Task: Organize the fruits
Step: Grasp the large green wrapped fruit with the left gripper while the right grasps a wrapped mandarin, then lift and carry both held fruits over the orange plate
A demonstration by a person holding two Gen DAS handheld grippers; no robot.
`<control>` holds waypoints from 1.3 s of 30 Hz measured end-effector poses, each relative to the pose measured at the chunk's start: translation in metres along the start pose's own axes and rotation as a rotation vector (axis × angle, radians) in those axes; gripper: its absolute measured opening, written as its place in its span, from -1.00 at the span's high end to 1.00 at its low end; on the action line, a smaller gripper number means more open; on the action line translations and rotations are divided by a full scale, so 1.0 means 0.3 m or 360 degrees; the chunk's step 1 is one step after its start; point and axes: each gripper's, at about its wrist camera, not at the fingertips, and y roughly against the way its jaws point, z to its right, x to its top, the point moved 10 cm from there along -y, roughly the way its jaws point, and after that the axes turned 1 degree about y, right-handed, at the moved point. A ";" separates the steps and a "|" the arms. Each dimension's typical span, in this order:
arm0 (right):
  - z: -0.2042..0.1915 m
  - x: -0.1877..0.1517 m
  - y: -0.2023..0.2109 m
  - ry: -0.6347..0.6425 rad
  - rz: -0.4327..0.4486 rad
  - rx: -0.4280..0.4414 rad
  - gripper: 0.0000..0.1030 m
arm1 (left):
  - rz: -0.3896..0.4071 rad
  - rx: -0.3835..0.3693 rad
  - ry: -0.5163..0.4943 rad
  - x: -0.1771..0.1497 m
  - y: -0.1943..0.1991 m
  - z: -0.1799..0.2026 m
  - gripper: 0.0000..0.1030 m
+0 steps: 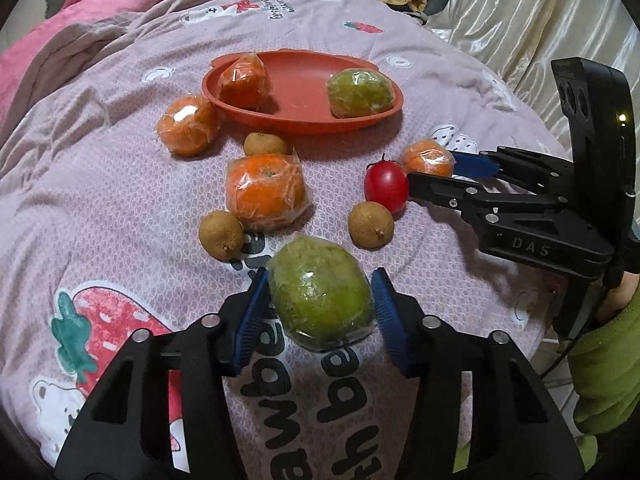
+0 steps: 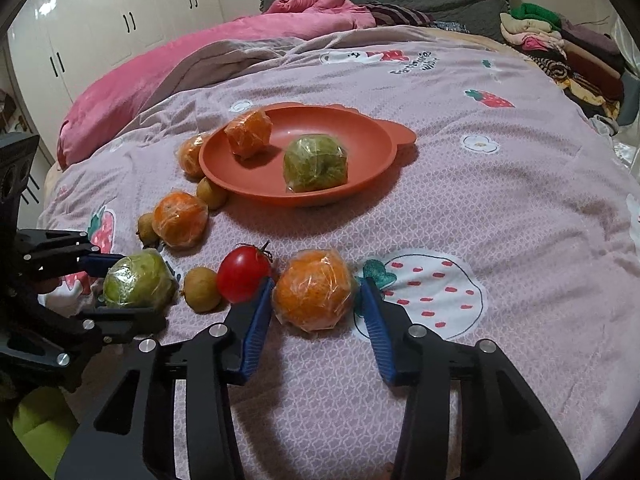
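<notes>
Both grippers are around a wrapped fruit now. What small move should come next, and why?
Probably lift both fruits toward the red plate. The left gripper brackets the green fruit, the right gripper the orange, pads at their sides; the plate already holds one of each.

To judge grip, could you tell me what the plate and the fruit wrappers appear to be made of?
Plate: probably matte plastic or silicone; uniform terracotta colour, soft sheen, moulded ear-like tab. Wrappers, e.g. on the green fruit and orange: thin clear plastic film; glossy glare, wrinkles.
</notes>
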 end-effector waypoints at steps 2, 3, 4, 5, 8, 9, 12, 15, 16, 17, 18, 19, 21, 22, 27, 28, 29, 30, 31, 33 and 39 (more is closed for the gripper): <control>0.004 0.001 0.001 -0.0015 0.0007 0.0011 0.18 | 0.0000 0.0002 -0.0003 0.003 -0.005 -0.002 0.22; 0.005 0.000 0.002 -0.0018 0.0010 0.0015 0.18 | 0.0000 0.0005 -0.0005 0.003 -0.008 -0.002 0.22; 0.007 -0.001 0.004 -0.0024 0.0012 0.0018 0.19 | 0.0001 0.0006 -0.0006 0.004 -0.009 -0.003 0.23; 0.009 -0.002 0.009 -0.0034 0.0015 0.0020 0.19 | 0.0001 0.0009 -0.0009 0.006 -0.009 -0.003 0.24; 0.016 -0.007 0.027 -0.0050 0.0024 0.0019 0.20 | 0.0012 0.0034 -0.0037 0.012 -0.006 0.003 0.26; 0.023 -0.010 0.036 -0.0066 0.0027 0.0013 0.20 | 0.0015 0.0042 -0.0046 0.012 -0.005 0.004 0.26; 0.032 -0.011 0.066 -0.0089 0.0056 0.0002 0.20 | 0.0024 0.0040 -0.0043 0.017 0.009 0.003 0.26; 0.045 -0.012 0.093 -0.0104 0.0073 -0.0007 0.20 | 0.0037 0.0035 -0.0016 0.030 0.028 -0.006 0.26; 0.051 -0.009 0.107 -0.0103 0.0086 -0.0013 0.20 | 0.0047 0.0027 -0.0005 0.037 0.038 -0.006 0.26; 0.056 -0.006 0.118 -0.0104 0.0094 -0.0019 0.20 | 0.0056 0.0021 0.0003 0.044 0.048 -0.005 0.26; 0.062 -0.002 0.133 -0.0104 0.0106 -0.0027 0.20 | 0.0063 0.0016 0.0006 0.049 0.056 -0.003 0.26; 0.068 0.002 0.146 -0.0103 0.0117 -0.0033 0.20 | 0.0073 0.0007 0.0010 0.058 0.069 0.000 0.26; 0.078 0.012 0.168 -0.0104 0.0141 -0.0041 0.20 | 0.0095 -0.0002 0.0017 0.078 0.089 0.004 0.26; 0.082 0.016 0.175 -0.0105 0.0148 -0.0045 0.20 | 0.0111 0.0000 0.0017 0.091 0.102 0.005 0.27; 0.091 0.038 0.206 -0.0092 0.0179 -0.0045 0.20 | 0.0151 0.0005 0.0032 0.136 0.133 0.002 0.27; 0.090 0.044 0.212 -0.0088 0.0186 -0.0040 0.20 | 0.0157 0.0004 0.0037 0.146 0.137 0.001 0.27; 0.089 0.050 0.213 -0.0084 0.0187 -0.0038 0.20 | 0.0162 0.0003 0.0041 0.151 0.140 -0.001 0.27; 0.089 0.055 0.218 -0.0077 0.0189 -0.0039 0.20 | 0.0168 0.0004 0.0051 0.158 0.143 -0.003 0.27; 0.088 0.062 0.221 -0.0068 0.0192 -0.0041 0.20 | 0.0173 -0.0001 0.0054 0.162 0.146 -0.004 0.27; 0.088 0.073 0.229 -0.0056 0.0199 -0.0049 0.20 | 0.0178 -0.0010 0.0054 0.170 0.148 -0.002 0.27; 0.093 0.113 0.244 -0.0040 0.0226 -0.0059 0.20 | 0.0197 -0.0020 0.0060 0.209 0.150 -0.003 0.28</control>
